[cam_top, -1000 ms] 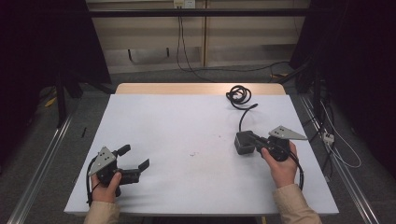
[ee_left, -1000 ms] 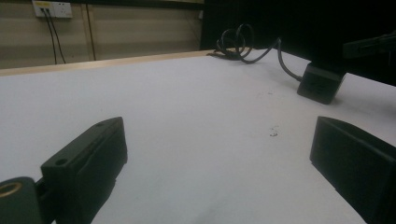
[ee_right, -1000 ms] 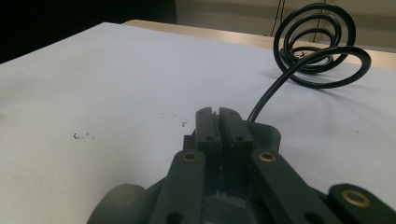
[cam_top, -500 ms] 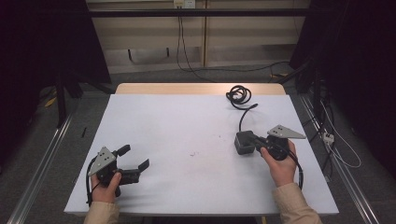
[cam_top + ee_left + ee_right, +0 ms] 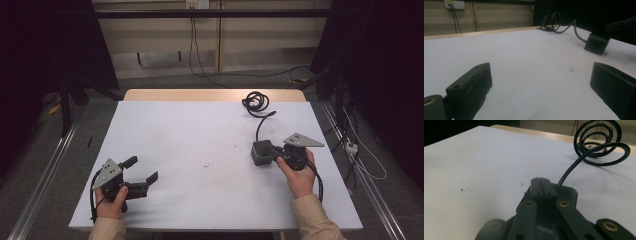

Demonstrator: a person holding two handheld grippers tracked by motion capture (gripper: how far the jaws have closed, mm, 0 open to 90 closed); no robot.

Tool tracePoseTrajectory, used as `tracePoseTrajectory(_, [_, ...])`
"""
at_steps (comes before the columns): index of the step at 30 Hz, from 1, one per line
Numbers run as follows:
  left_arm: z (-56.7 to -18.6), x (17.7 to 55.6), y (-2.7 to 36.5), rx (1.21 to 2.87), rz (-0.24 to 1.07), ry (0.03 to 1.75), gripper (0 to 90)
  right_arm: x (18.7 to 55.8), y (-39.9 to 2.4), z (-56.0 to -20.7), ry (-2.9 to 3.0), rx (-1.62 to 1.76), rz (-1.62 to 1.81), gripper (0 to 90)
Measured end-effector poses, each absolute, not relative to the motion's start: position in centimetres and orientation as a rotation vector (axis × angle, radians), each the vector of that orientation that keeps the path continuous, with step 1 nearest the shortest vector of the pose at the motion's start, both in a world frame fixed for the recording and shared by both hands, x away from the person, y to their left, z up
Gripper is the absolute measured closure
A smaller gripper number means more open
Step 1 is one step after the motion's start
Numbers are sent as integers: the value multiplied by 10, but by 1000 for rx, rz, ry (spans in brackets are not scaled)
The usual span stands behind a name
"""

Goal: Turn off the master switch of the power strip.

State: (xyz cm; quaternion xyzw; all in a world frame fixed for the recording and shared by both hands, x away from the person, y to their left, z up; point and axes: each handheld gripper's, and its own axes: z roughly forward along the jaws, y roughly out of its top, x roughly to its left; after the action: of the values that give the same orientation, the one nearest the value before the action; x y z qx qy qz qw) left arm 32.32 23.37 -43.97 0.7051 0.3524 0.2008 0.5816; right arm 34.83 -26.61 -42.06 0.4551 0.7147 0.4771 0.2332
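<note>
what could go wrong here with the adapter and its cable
1. The right claw, jaws together, rests above the black adapter without gripping it; a push could slide the adapter on the white table.
2. Its coiled cable lies by the far edge and could drag or snag.
3. The left claw stands open, far away, unable to steady anything.

Overhead view, two low (table-level) views
</note>
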Motion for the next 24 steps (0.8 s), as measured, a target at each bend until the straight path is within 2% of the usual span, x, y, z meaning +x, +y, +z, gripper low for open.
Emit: tracePoseTrajectory(24, [-440,315,246,1647,486,838,36,351,-268,-426,2012,1233,1219,900])
